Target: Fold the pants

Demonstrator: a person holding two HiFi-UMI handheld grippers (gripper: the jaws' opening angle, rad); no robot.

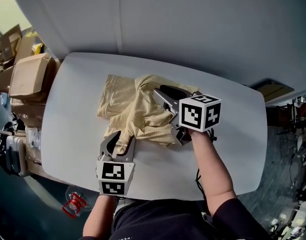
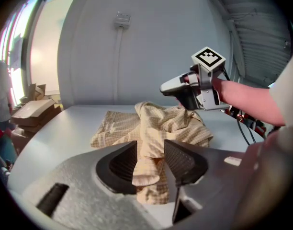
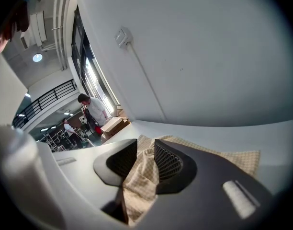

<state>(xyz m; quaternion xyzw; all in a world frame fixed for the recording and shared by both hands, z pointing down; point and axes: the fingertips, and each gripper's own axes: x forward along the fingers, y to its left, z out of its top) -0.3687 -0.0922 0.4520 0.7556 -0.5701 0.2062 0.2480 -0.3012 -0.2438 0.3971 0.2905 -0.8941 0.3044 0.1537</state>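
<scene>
Crumpled yellow checked pants (image 1: 138, 109) lie in a heap on the white table (image 1: 78, 99). My left gripper (image 1: 120, 138) is at the heap's near edge. In the left gripper view (image 2: 150, 159) a folded strip of the pants (image 2: 147, 169) lies between its parted jaws and the pads do not press on it. My right gripper (image 1: 165, 95) rests over the heap's right side and shows from the side in the left gripper view (image 2: 177, 87). In the right gripper view (image 3: 145, 159) cloth (image 3: 139, 181) hangs loose between its parted jaws.
Cardboard boxes (image 1: 30, 74) are stacked off the table's left end. A grey wall (image 1: 193, 24) stands behind the table. A red object (image 1: 74, 204) lies on the floor at the near left. Two people (image 3: 94, 109) stand far off in the right gripper view.
</scene>
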